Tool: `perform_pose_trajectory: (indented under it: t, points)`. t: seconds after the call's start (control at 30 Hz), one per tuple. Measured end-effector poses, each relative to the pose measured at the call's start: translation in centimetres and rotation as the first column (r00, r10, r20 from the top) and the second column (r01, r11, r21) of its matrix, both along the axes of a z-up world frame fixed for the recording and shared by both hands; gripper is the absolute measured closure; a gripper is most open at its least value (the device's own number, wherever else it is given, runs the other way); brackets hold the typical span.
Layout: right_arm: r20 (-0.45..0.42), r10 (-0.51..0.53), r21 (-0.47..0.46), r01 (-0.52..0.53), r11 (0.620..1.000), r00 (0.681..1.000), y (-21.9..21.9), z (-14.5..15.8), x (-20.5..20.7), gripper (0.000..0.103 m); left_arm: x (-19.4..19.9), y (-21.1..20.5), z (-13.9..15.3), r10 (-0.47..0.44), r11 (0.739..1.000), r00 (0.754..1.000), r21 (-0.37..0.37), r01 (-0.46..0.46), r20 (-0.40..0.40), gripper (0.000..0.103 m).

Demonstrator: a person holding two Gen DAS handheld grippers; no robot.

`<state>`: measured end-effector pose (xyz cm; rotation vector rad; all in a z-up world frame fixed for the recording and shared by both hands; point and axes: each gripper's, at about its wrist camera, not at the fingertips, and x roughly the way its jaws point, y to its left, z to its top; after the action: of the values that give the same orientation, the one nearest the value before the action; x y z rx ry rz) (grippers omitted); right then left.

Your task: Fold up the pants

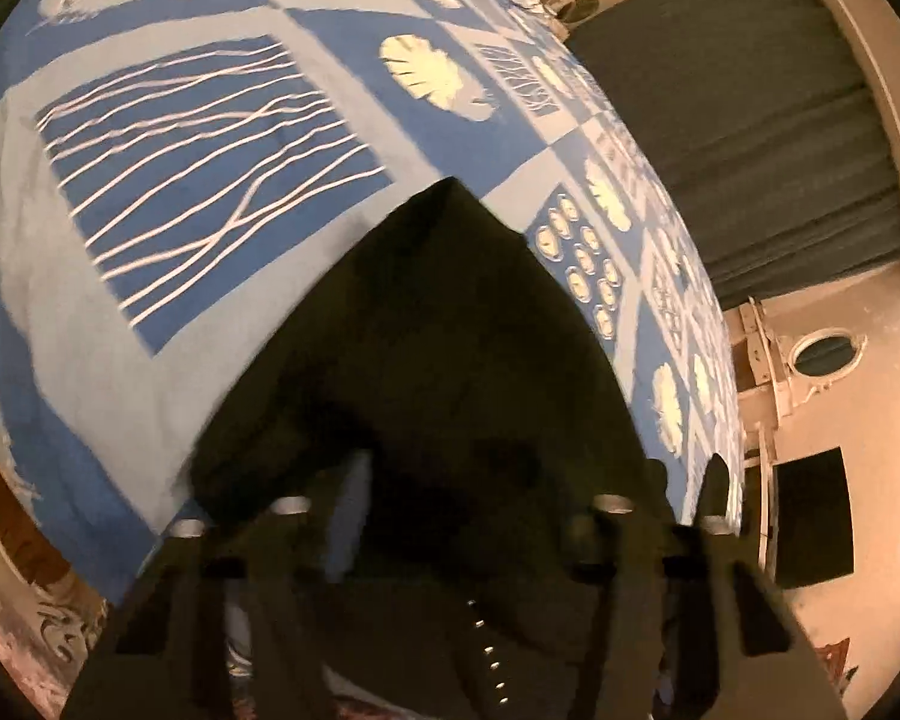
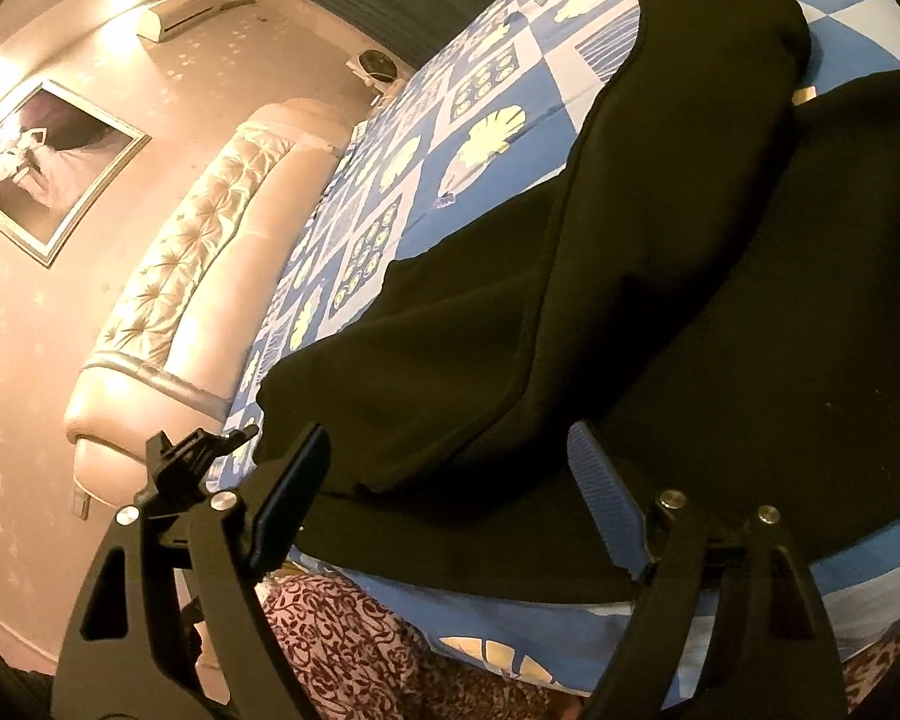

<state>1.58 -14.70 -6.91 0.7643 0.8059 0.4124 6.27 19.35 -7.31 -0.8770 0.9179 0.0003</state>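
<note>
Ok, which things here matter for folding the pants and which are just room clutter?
For the job:
black pants
left gripper
right gripper
blue patterned bedspread they lie on

Just around:
tufted headboard
framed picture
air conditioner
dark curtain
patterned rug

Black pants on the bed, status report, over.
Right hand-held gripper open, straddling the black fabric pants. Left hand-held gripper over pants, grip unclear. Pants spread on blue leaf-patterned bedspread. Nothing in the way.

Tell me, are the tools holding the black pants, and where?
The right tool holds nothing: its jaws stand open around the near edge of the pants. The left tool is too dark and blurred to tell.
</note>
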Motion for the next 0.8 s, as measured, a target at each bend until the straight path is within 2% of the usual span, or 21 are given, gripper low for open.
perform_pose_trajectory:
  t: [0.03,0.07,0.27,0.43,0.6,0.7,0.77,0.8]
  points:
    - [-0.001,-0.003,0.000,0.003,1.000,1.000,0.0,0.0,0.0,0.022,0.3,-0.1,-0.1,-0.011,1.000,1.000,0.005,0.011,-0.003,0.079]
    - [-0.004,-0.007,0.000,0.007,1.000,1.000,0.0,0.0,0.0,0.022,0.6,-0.1,-0.5,-0.018,1.000,1.000,0.004,0.018,-0.023,0.092]
    - [-0.032,-0.051,-0.001,0.051,0.999,0.998,0.0,-0.1,0.1,0.021,-0.3,1.2,-3.0,0.058,0.987,0.996,-0.143,-0.067,-0.063,0.094]
    - [-0.095,-0.141,0.009,0.142,0.990,0.986,0.3,-0.2,-0.2,0.022,-0.9,1.3,-2.5,0.077,0.982,0.996,-0.168,-0.085,-0.050,0.094]
    - [-0.158,-0.225,-0.058,0.218,0.974,0.961,1.4,-0.6,0.6,0.023,-1.0,1.0,-1.7,0.055,0.990,0.998,-0.131,-0.057,-0.018,0.094]
    - [-0.168,-0.257,-0.115,0.240,0.964,0.952,2.0,-0.7,2.0,0.043,-1.0,1.1,-2.1,0.056,0.987,0.998,-0.152,-0.059,-0.021,0.094]
    - [-0.188,-0.249,-0.136,0.226,0.965,0.950,2.1,-1.3,2.9,0.074,-0.7,1.2,-2.6,0.047,0.987,0.998,-0.155,-0.051,-0.030,0.094]
    - [-0.199,-0.252,-0.138,0.228,0.964,0.947,1.8,-1.8,3.2,0.079,-0.6,1.3,-3.0,0.046,0.986,0.998,-0.159,-0.051,-0.034,0.094]
